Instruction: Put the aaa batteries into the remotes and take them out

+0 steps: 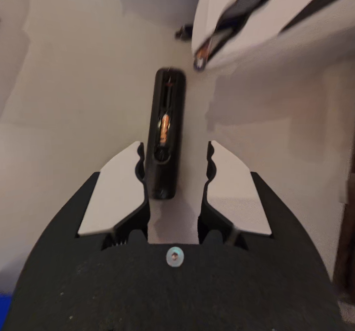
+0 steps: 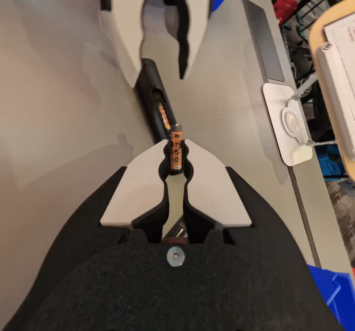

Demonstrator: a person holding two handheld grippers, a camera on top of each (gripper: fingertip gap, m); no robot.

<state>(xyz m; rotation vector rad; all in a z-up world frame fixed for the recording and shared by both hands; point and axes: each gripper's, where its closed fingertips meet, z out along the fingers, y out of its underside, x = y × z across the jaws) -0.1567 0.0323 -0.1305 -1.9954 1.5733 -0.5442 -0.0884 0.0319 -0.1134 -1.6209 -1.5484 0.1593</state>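
We list: pale tabletop [image 1: 76,91]; left hand-held gripper [image 1: 175,144], spread wide astride a black remote [image 1: 167,135] lying flat, one battery [image 1: 164,128] in its uncovered bay; right hand-held gripper [image 2: 176,141], pinching an orange AAA battery [image 2: 176,149] beside the remote.

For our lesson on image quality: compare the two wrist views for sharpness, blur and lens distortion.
Left wrist view: soft all over; the remote is blurred, and the right gripper at top right is streaked by motion. Right wrist view: sharper; the battery in the right gripper is crisp, while the left gripper at top is smeared. In both, the wide-angle lens bends the edges.
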